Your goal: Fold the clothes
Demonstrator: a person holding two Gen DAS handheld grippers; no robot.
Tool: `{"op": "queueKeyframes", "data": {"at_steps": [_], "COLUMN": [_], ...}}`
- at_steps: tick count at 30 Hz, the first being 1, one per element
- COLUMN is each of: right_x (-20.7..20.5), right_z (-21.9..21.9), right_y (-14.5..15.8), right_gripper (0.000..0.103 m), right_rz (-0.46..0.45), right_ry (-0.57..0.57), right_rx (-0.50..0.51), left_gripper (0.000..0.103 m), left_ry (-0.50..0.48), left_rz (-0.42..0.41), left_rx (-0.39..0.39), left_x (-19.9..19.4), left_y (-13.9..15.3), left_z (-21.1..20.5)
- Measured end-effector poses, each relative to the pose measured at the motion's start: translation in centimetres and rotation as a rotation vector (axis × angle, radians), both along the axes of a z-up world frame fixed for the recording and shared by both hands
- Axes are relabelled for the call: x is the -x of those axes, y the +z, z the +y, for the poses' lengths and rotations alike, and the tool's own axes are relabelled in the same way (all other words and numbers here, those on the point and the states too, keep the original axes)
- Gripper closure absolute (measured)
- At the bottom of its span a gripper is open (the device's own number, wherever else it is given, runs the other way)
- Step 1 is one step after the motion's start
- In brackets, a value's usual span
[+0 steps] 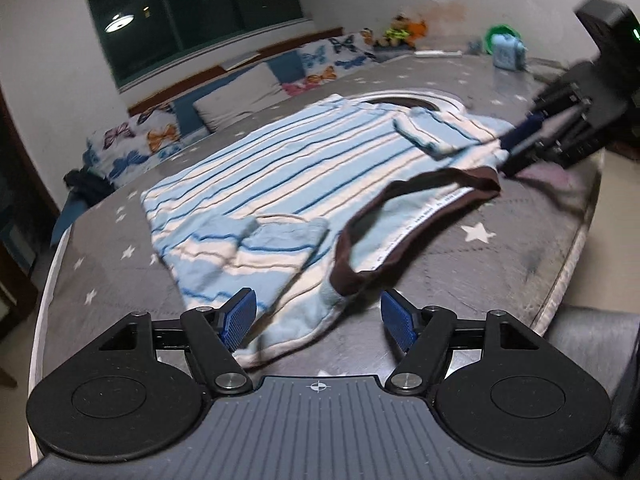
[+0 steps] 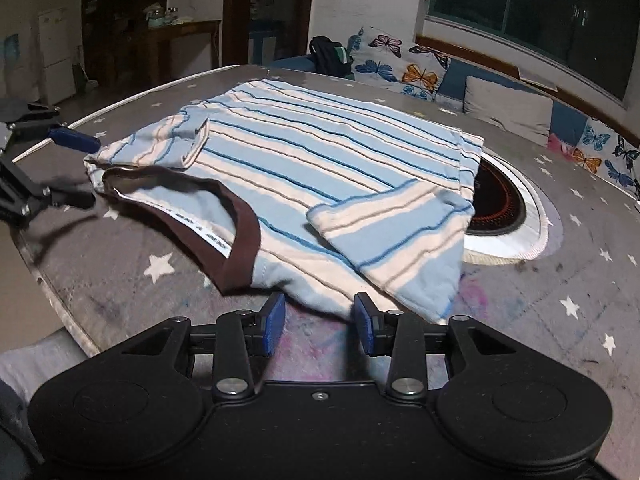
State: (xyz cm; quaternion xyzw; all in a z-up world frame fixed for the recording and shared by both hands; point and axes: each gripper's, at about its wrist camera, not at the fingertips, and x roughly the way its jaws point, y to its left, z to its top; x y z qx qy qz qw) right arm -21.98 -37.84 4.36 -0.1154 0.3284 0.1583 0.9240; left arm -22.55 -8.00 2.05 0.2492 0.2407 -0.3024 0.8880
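Nearest each lens is its own black two-finger gripper with blue ribbed pads. The left gripper [image 1: 318, 320] stands wide apart, with the near shoulder of the shirt lying loose between the pads and neither pad pressing on it. The right gripper [image 2: 320, 322] is roughly half open, the shirt's edge just in front of the gap — nothing is pinched there either.

Going down in size: the round table under a grey star-printed cloth [image 2: 160, 264] carries everything. On it lies the light-blue and cream striped T-shirt with a dark brown neckband [image 2: 320, 148], spread flat, collar end toward the grippers. Both short sleeves are already turned in over the body — one sleeve [image 2: 400, 248] near the right gripper, the other sleeve [image 2: 188, 140] near the left. The brown neckband [image 1: 404, 216] lies open, showing a white printed tape inside.

My reading is that the sleeve folds are done and both hands have let go, so the step in hand is re-gripping at the two shoulders. The next move calls for closing each set of pads on both cloth layers at once, then carrying the collar end evenly toward the hem so the tucked sleeves do not slip out.

The far hem overhangs a dark circular inset with a white rim [image 2: 516, 216], partly hiding it. The tape's lettering is unreadable, and motion blur softens the left view.
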Motion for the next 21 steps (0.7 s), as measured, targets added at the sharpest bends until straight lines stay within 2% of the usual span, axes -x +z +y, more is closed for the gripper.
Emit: {"op": "queueKeyframes", "data": {"at_steps": [4,8,11,16,19,21], "right_x": [-0.5,-0.8,-1.0,-1.1,-0.7,-0.4], "right_z": [0.4,0.5,0.5,0.7,1.2,1.5], "right_y": [0.0,0.0,0.1,0.2,0.3,0.3], "right_gripper": [0.062,0.071,0.074,0.073,0.063,0.053], "right_rz": [-0.005,0.002,0.006,0.004,-0.018,-0.047], "right_ry": [0.014,0.023,0.032,0.058,0.088,0.097], "right_rx": [0.013,0.009,0.013,0.033,0.063,0.087], "left_gripper": [0.035,0.079,0.092,0.095,0.095,0.095], "left_ry": [-0.059,-0.11,-0.115,-0.098,-0.068,-0.059], "left_rz": [-0.024,-0.017,-0.011,-0.01,0.009,0.018], "left_rx": [-0.032,-0.039,-0.024,0.017,0.073,0.103], "left_x": [-0.3,-0.7,-1.1,-2.1,-3.4,-4.1], "left_y": [-0.6,-1.0,-0.8,0.9,2.6,3.2], "left_z": [-1.3,-1.9,-1.9,-1.8,-1.5,-1.4]}}
